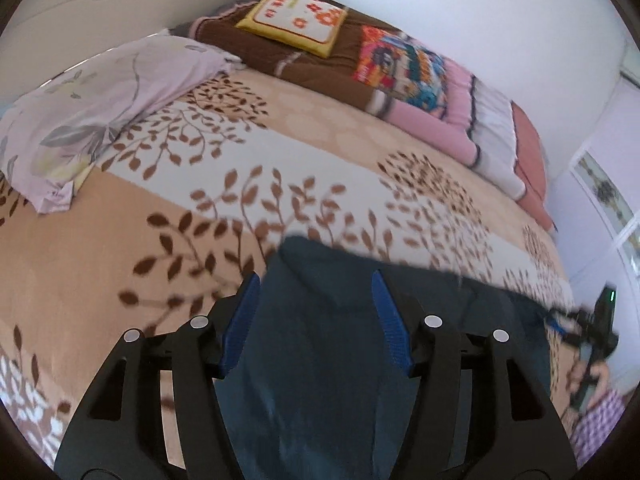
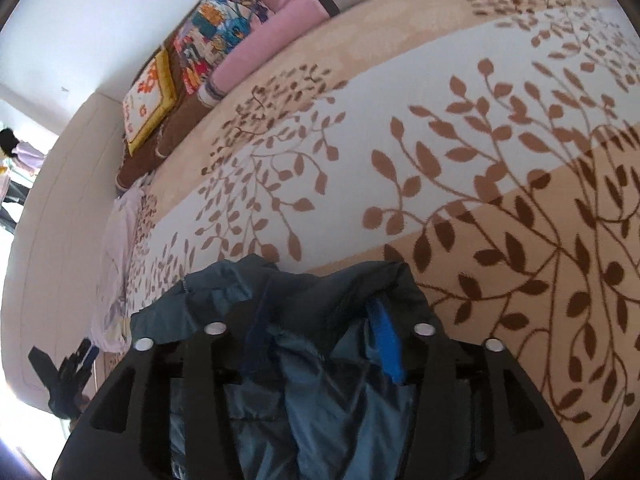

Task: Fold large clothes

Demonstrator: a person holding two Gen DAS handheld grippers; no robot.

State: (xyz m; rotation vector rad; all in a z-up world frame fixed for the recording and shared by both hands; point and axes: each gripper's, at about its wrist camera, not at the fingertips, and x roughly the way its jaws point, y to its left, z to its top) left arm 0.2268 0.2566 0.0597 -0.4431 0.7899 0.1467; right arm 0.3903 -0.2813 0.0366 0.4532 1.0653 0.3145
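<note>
A dark blue garment [image 1: 320, 360] lies on a beige bedspread with brown leaves [image 1: 200, 200]. In the left wrist view my left gripper [image 1: 316, 280] stands open, its blue pads on either side of the cloth, which runs between and under them. In the right wrist view the same garment [image 2: 304, 392] is bunched up between the fingers of my right gripper [image 2: 320, 320]. Its jaws stand apart and cloth covers the left blue pad, so I cannot tell if they pinch it. The right gripper also shows at the right edge of the left wrist view [image 1: 596, 332].
A lilac floral pillow [image 1: 96, 108] lies at the head of the bed. Folded quilts [image 1: 360, 64] with a yellow cushion [image 1: 292, 20] line the far side by the white wall. The bedspread [image 2: 440, 140] stretches ahead of the right gripper.
</note>
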